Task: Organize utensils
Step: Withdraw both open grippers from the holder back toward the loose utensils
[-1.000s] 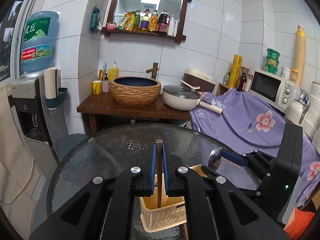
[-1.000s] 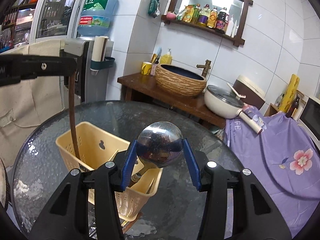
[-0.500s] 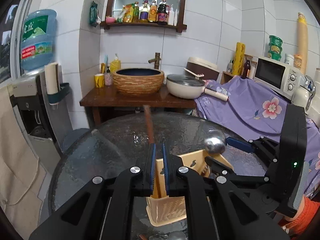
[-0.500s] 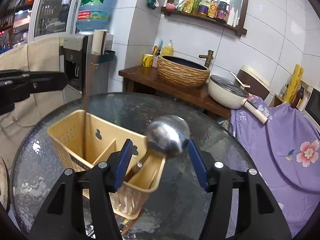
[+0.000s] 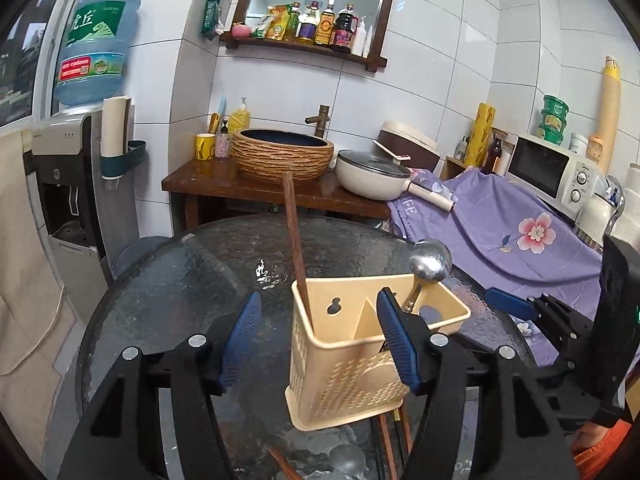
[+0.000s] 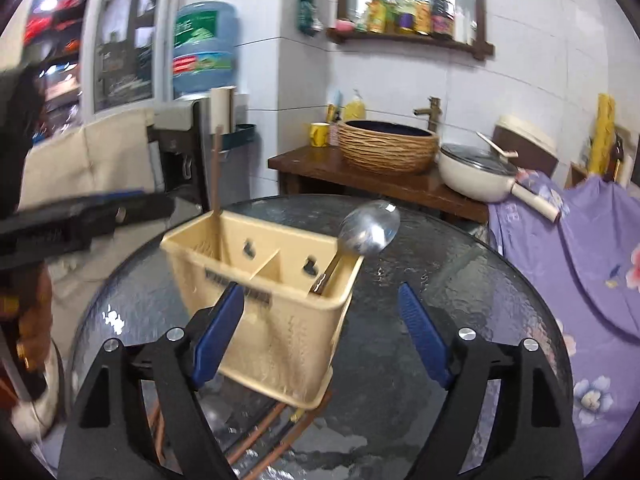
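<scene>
A cream plastic utensil basket [image 5: 352, 344] [image 6: 276, 280] with two compartments stands on the round glass table [image 5: 224, 264] [image 6: 440, 264]. A brown chopstick [image 5: 294, 236] [image 6: 216, 184] stands in its left compartment. A steel spoon [image 5: 430, 261] [image 6: 370, 229] leans bowl up in its right compartment. My left gripper [image 5: 318, 338] is open and empty just before the basket. My right gripper [image 6: 320, 332] is open and empty, close before the basket. More chopsticks [image 5: 394, 440] [image 6: 264, 432] and a spoon [image 5: 347, 458] lie on the table under the basket's near side.
Behind the table stand a wooden washstand [image 5: 240, 182] with a woven basin [image 5: 283, 158], a white pan [image 5: 372, 176], a purple flowered cloth [image 5: 500, 224], a microwave [image 5: 556, 172] and a water dispenser [image 5: 60, 184].
Both grippers opened and drew back. The left let go of the chopstick and the right let go of the spoon; both now rest in the basket.
</scene>
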A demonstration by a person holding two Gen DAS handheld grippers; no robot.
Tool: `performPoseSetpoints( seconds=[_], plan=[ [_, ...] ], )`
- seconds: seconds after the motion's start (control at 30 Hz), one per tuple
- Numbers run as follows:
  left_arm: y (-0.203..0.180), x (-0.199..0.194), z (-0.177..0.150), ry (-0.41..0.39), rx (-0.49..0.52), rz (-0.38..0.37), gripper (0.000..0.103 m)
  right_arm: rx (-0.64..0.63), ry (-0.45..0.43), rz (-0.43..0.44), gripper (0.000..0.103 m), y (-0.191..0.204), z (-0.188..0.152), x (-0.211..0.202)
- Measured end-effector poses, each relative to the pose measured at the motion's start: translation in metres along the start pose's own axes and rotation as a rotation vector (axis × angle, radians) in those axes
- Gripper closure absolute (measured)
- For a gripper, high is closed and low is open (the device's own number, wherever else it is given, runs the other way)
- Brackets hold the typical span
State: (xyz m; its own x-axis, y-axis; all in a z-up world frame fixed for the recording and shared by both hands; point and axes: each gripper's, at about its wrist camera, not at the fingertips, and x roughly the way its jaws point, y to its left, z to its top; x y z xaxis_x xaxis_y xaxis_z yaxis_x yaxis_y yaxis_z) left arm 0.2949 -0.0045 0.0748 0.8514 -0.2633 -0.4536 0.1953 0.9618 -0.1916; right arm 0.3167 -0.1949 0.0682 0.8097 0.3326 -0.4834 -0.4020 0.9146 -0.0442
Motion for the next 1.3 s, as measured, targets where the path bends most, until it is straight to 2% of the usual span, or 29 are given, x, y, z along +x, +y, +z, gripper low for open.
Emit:
performPoseSetpoints(
  seconds=[0.17, 0.43, 0.53, 0.7, 0.87, 1.0, 1.07, 1.2, 1.3],
  plan=[
    [0.009, 0.008, 0.002, 0.008, -0.038, 0.025, 0.042, -0.033, 0.079, -0.021, 0.023, 0.005, -0.032, 0.015],
    [0.008, 0.043, 0.001, 0.114, -0.015, 0.092, 0.047, -0.038, 0.169, -0.042, 0.023, 0.008, -0.067, 0.052],
    [0.013, 0.047, 0.002, 0.129, -0.040, 0.094, 0.048, -0.034, 0.173, -0.060, 0.024, 0.007, -0.070, 0.061],
    [0.009, 0.047, 0.000, 0.134, -0.006, 0.091, 0.048, -0.022, 0.159, -0.076, 0.025, 0.000, -0.058, 0.074],
    [0.010, 0.056, -0.005, 0.151, -0.024, 0.081, 0.048, 0.020, 0.181, -0.049, 0.029, -0.008, -0.048, 0.094],
    [0.009, 0.060, -0.003, 0.159, -0.019, 0.088, 0.048, 0.047, 0.200, -0.043, 0.029, -0.012, -0.052, 0.097],
    [0.008, 0.058, -0.004, 0.157, -0.010, 0.086, 0.047, 0.064, 0.213, -0.071, 0.029, -0.015, -0.056, 0.092],
    [0.010, 0.051, -0.005, 0.135, -0.007, 0.107, 0.045, 0.089, 0.288, -0.112, 0.029, -0.017, -0.067, 0.078],
    [0.010, 0.037, -0.005, 0.102, -0.013, 0.095, 0.043, 0.129, 0.367, -0.104, 0.041, -0.018, -0.077, 0.074]
  ],
)
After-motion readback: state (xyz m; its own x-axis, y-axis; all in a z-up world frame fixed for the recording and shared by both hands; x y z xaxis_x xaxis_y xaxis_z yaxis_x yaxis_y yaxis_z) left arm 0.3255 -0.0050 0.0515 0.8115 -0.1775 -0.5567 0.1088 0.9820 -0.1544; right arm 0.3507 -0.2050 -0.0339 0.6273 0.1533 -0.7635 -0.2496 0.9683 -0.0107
